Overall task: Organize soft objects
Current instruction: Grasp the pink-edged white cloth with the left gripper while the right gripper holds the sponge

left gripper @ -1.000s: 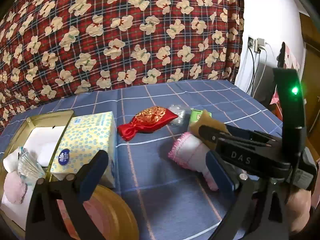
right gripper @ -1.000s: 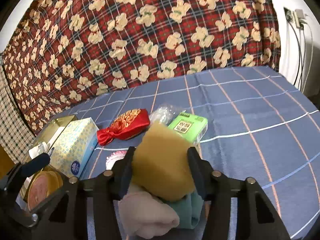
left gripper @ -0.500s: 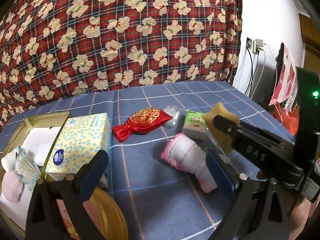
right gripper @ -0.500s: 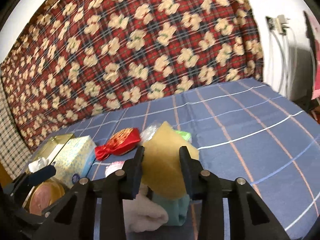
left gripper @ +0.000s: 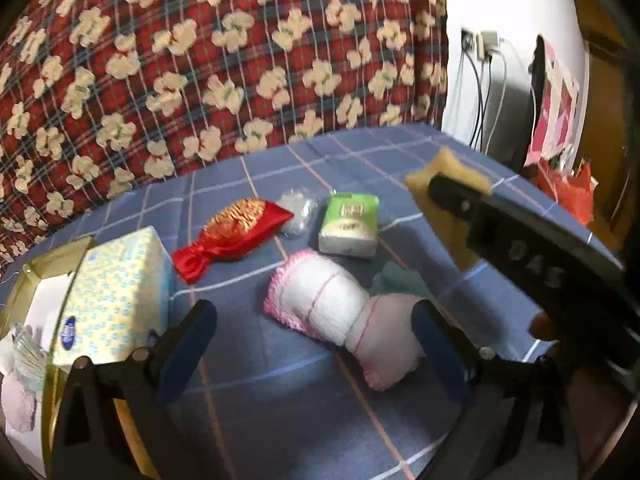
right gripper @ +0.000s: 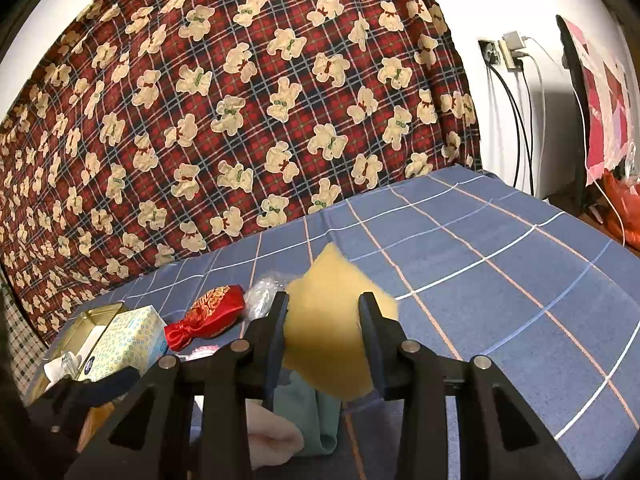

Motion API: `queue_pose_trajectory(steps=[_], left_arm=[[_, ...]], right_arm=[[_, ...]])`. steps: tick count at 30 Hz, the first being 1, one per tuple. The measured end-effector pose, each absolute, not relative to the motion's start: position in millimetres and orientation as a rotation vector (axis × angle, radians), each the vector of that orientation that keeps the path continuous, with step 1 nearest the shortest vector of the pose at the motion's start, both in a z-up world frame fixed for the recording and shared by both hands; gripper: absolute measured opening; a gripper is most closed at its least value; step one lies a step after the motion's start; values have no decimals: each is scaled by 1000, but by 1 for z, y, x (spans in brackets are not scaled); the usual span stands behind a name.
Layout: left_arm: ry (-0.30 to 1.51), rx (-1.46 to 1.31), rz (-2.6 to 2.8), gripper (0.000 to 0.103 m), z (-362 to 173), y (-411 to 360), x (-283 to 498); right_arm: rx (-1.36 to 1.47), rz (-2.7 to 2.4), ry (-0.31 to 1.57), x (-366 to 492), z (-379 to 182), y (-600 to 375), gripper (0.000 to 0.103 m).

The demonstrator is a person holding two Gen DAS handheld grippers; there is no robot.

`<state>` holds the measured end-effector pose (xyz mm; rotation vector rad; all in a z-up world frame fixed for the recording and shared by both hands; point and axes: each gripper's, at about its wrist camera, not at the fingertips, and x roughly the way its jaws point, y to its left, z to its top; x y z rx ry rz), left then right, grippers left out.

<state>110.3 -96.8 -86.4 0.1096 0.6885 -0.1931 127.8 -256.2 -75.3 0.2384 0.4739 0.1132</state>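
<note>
My right gripper [right gripper: 323, 312] is shut on a yellow sponge [right gripper: 328, 320] and holds it above the blue checked cloth; it also shows in the left wrist view [left gripper: 448, 176]. My left gripper [left gripper: 312, 332] is open and empty, low over a rolled white-and-pink towel [left gripper: 320, 296] and a pale pink roll [left gripper: 384, 340]. A teal cloth [left gripper: 400, 280] lies beside them, and under the sponge in the right wrist view [right gripper: 316, 412]. A red satin pouch [left gripper: 236, 232] and a green tissue pack [left gripper: 350, 224] lie further back.
A yellow tissue box [left gripper: 116, 296] stands at the left beside an open gold tin [left gripper: 36, 276] holding soft items. A clear plastic bag [left gripper: 298, 208] lies between pouch and pack. A bear-print plaid blanket [right gripper: 240, 100] hangs behind. Cables [right gripper: 520, 120] hang at the right wall.
My right gripper has lifted the yellow sponge up and away from the cloths below it. The left gripper has stayed open, and its view has shifted so the towel roll lies between its fingers.
</note>
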Motion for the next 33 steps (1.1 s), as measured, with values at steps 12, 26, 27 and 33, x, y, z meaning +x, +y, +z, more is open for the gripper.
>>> queue_pose_trajectory(steps=[12,26,27,33], left_arm=[[773,77,-317,35,-108,-115,123],[655,80,-311,13,-94,-95,107],[650,75,-303,13,-94,-92,107],[583,68,-278,13,-89,-87,98]], right_arm=[[183,114,462,125,-73,-246,38],[176,110,436,122,-72,-246,38],[173,110,435,121,-72,-246,38],[144,107,407,116,-70,-241,38]])
